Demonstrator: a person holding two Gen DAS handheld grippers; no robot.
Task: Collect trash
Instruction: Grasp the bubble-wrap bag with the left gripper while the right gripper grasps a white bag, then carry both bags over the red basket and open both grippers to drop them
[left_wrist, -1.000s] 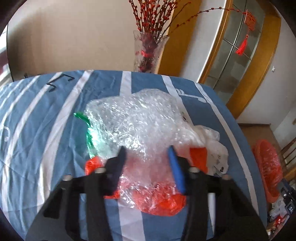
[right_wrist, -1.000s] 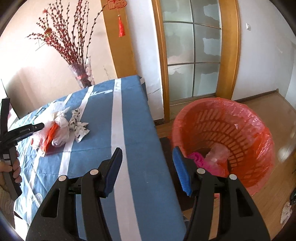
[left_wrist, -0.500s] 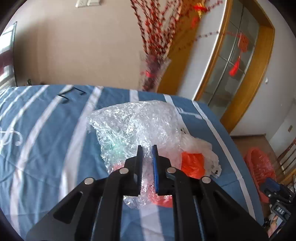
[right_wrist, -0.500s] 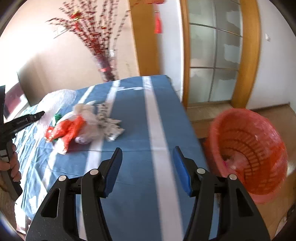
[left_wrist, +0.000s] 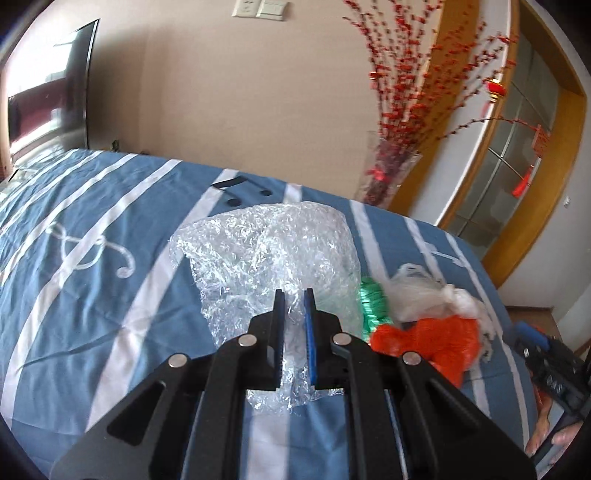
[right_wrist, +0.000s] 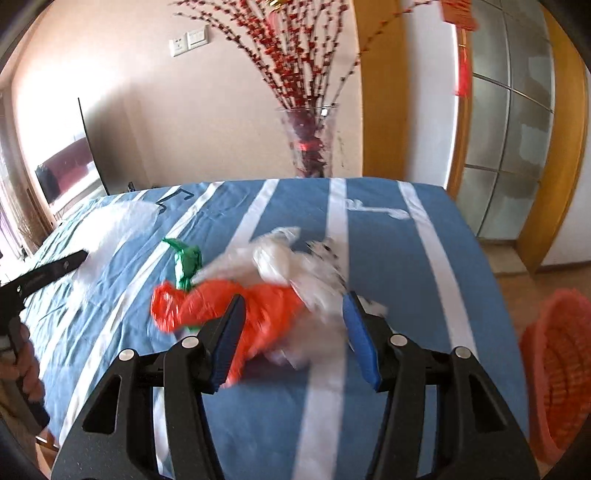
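We find the left gripper (left_wrist: 294, 314) clamped on the crumpled clear bubble-wrap sheet (left_wrist: 269, 254). Our right gripper (right_wrist: 293, 325), jaws apart and empty, faces the orange-and-white plastic bag heap (right_wrist: 266, 295) at 12 o'clock; red mesh basket (right_wrist: 557, 369) at 3 o'clock.
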